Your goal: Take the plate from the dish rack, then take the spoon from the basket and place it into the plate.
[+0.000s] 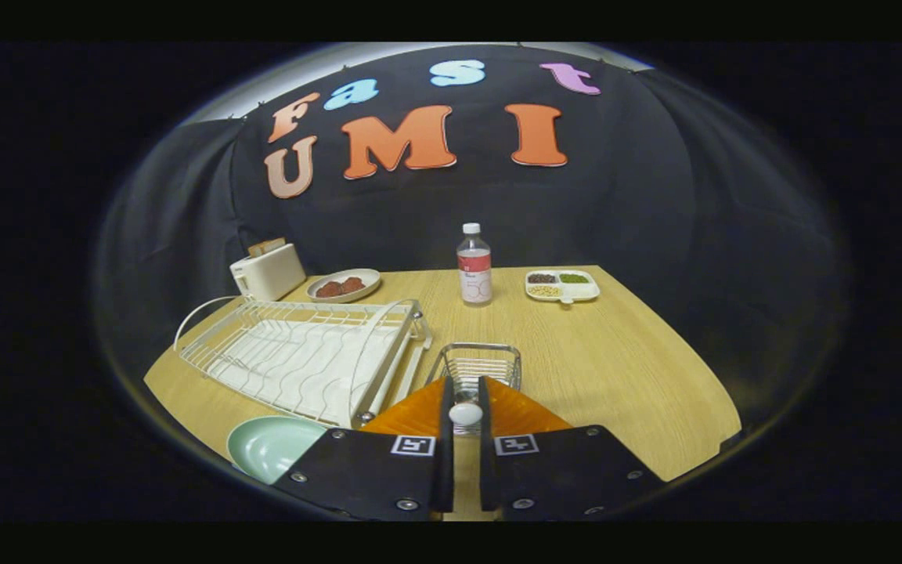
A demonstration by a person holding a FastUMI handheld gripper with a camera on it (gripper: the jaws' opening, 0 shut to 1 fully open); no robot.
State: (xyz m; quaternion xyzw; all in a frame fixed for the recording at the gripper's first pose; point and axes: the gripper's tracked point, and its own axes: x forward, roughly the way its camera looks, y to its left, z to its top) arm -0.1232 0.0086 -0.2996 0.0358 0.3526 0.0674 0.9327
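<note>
The gripper was level, pointing forward over the near edge of the table. Its jaws stood nearly closed, parallel, pinching the white rounded spoon end between their tips. Both fingers pressed on it from either side.

One camera rides on the gripper and looks forward along its two fingers, which stand close together at the bottom with a small white knob pinched between them. It sits low over the near edge of the table, tilted a little downward, facing the booth's black back wall. Nearest are the basket just past the fingertips and the plate beside the left finger; the rack lies ahead to the left, the bottle farther off.
</note>
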